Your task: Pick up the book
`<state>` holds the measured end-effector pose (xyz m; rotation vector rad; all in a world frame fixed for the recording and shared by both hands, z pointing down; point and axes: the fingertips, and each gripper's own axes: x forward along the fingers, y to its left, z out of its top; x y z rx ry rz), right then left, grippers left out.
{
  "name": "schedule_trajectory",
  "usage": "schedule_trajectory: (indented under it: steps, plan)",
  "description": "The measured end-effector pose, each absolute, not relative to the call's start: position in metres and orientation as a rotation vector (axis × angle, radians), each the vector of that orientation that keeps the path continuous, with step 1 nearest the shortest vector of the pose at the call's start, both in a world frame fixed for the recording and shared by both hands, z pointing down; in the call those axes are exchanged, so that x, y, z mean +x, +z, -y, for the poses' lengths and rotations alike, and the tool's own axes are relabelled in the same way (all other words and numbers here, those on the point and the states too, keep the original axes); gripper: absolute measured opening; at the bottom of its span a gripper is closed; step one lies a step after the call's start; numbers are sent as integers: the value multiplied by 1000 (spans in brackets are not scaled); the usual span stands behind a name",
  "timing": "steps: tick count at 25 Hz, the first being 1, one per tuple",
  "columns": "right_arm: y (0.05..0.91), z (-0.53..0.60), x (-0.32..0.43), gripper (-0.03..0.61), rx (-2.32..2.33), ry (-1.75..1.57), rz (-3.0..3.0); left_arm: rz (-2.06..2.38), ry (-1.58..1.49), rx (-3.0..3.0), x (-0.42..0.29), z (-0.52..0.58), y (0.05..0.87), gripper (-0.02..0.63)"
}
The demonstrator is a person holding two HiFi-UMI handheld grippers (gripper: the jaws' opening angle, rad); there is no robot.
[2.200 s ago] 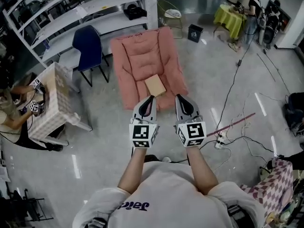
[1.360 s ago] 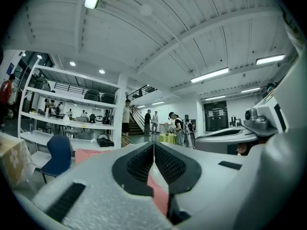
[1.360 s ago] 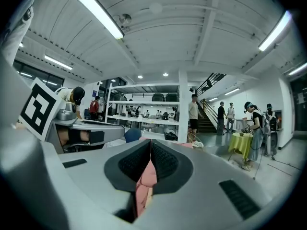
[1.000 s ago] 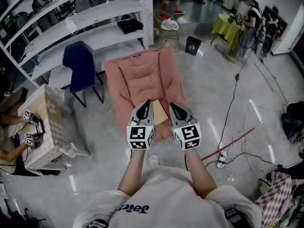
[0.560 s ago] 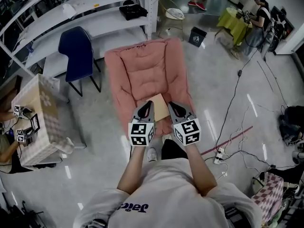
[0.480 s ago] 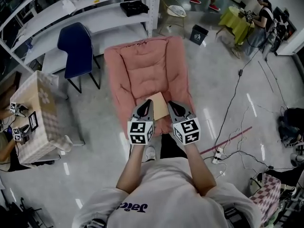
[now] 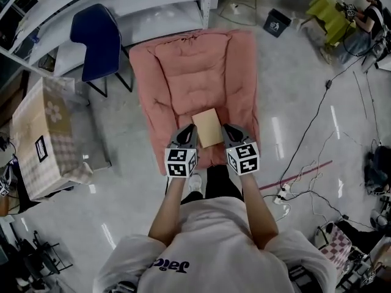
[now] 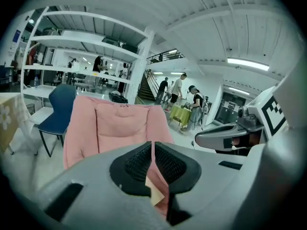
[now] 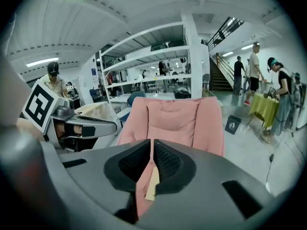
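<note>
A person leans over a pink padded chair [image 7: 195, 66] with the left gripper [image 7: 187, 131] and the right gripper [image 7: 228, 129] held side by side. The tan book [image 7: 208, 128] lies flat on the seat cushion between their tips, close to the seat's front edge. Both pairs of jaws are pressed together and hold nothing; each gripper view shows only a sliver of the book and the pink cushion past the closed tips. From above it cannot be told whether either tip touches the cover. The step in hand looks like the final approach, and a clean pick probably calls for spreading the jaws first. Each gripper could then be brought to an opposite long edge, with the lower jaw pushed into the soft padding to slide under the book. Pinching both sides evenly and lifting level should keep the book from tipping or the cover from flapping open. Scraping closed tips across it would likely only shove it along the cushion. The book's long axis runs from the front of the seat toward the backrest, away from the person, with the far end leaning slightly to the person's left. A short edge faces the person. Which long side is the spine cannot be made out.
</note>
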<state>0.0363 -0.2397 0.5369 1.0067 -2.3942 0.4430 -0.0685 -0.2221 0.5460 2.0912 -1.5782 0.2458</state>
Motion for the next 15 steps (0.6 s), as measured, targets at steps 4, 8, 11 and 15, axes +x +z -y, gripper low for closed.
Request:
schedule_trajectory:
  steps: [4,8,11,15]
  plan:
    - [595,263,35,14,937,531,2323,1506,289,2022,-67,250,603,18]
    - [668,274,35,14,849,633,2239,1459,318,1874,-72,265,675,18]
    - [728,289,32,14,777,689,2182,1430,334,1781,-80,277,735,18]
    - [803,308,23,15,737,728,2108,1398,373,1685,-95,281,814,18]
